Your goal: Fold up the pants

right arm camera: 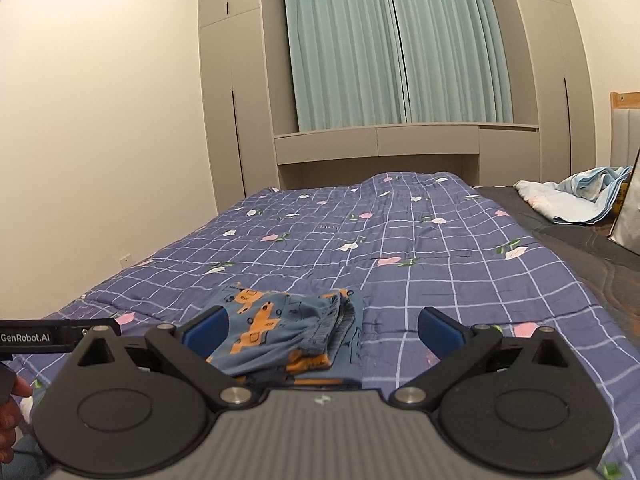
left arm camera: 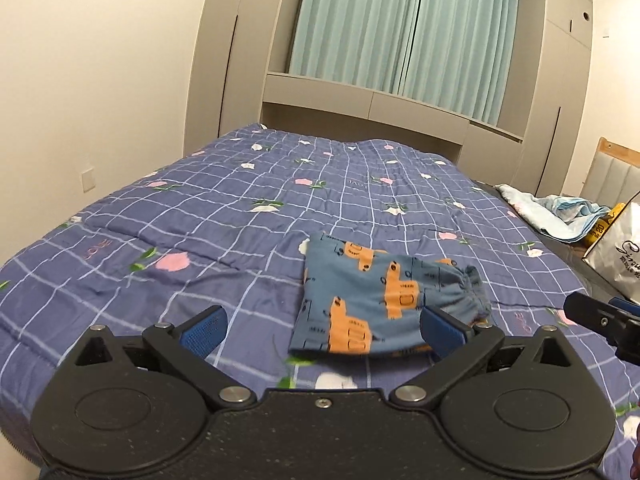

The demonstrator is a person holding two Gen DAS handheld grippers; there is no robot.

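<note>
Nearest: left gripper (left arm camera: 322,326) and right gripper (right arm camera: 322,326), both spread wide, pads clear of cloth, nothing gripped. Just ahead: folded blue pants (left arm camera: 384,300) with orange print, flat on checked purple quilt (left arm camera: 200,208). Farther back: grey cabinets (right arm camera: 376,144), teal curtains (right arm camera: 396,44).

Bare quilt (right arm camera: 400,240) beyond the folded pants (right arm camera: 280,332); a bag (left arm camera: 616,256) crowds the right edge.

The left gripper (left arm camera: 322,326) has black linkage arms, silver rivets and ribbed blue pads (left arm camera: 204,330). The right gripper (right arm camera: 322,328) has a ribbed grey body; the left's side reads "GenRobot.AI".
</note>
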